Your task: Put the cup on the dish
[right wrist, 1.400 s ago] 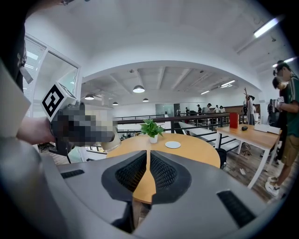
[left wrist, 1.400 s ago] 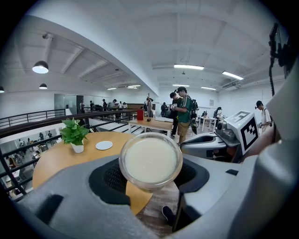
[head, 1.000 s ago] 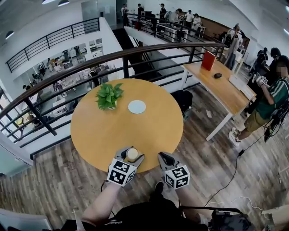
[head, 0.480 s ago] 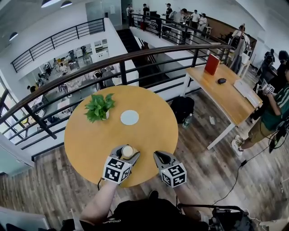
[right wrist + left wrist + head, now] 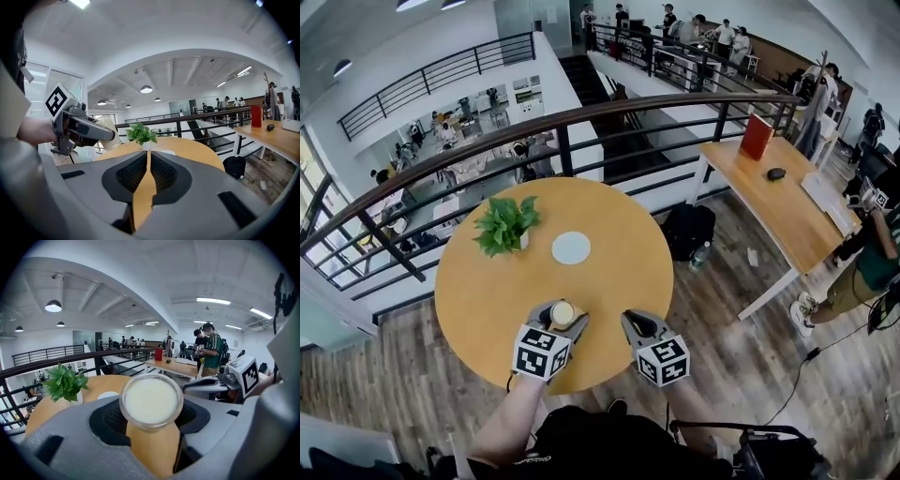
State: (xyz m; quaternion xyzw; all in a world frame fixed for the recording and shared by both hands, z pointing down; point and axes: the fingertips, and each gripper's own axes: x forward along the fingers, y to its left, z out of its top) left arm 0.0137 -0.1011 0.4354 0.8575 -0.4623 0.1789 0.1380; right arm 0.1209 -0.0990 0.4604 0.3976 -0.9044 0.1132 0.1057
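While left fingers (image 5: pixel 65 437) clamp cup (image 5: pixel 151 401), right fingers (image 5: pixel 197 187) closed, empty.

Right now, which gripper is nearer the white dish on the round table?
Left. The left gripper, holding the cup, sits almost straight below the dish in the head view; the right gripper, shut and empty, is farther off, down to the right.

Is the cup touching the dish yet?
Apart. The head view shows the cup held in the left gripper near the edge of the table, with bare wood between it and the dish.
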